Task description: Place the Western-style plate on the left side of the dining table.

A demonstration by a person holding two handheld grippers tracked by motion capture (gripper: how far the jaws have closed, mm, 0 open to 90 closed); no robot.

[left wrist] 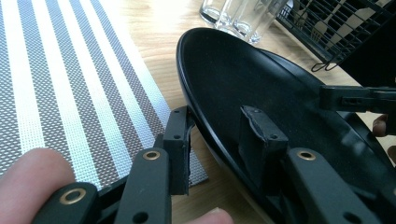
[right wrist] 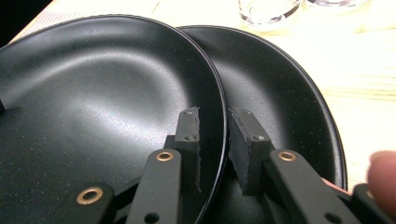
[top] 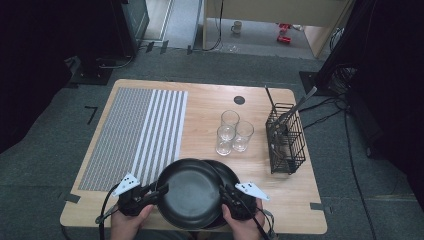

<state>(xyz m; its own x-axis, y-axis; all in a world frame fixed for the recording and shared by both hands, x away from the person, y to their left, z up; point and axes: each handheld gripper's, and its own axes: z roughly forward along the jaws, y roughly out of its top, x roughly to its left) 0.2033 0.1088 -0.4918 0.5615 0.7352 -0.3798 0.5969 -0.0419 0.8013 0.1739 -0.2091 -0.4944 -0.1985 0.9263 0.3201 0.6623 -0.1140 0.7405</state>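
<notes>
A: What do we see at the bottom centre of the high view?

B: We see two black plates on the wooden worktop (top: 260, 172). The upper plate (top: 190, 192) overlaps a lower plate (top: 227, 172), which peeks out to the right.

A: How do the two tools stand?

B: The left gripper (top: 162, 190) sits at the upper plate's left rim. In the left gripper view, one of its fingers (left wrist: 180, 140) is outside the rim and the other inside the dish, so they straddle the edge. We cannot tell whether they press on it. The right gripper (top: 223, 192) is at the right rim. In the right gripper view its fingers (right wrist: 189, 140) close on the upper plate's rim, one on each face.

A: What else is on the worktop?

B: A striped placemat (top: 135, 132) lies left of centre. Three clear glasses (top: 232, 132) stand together above the plates. A black wire basket (top: 285, 140) with utensils stands at the right.
</notes>
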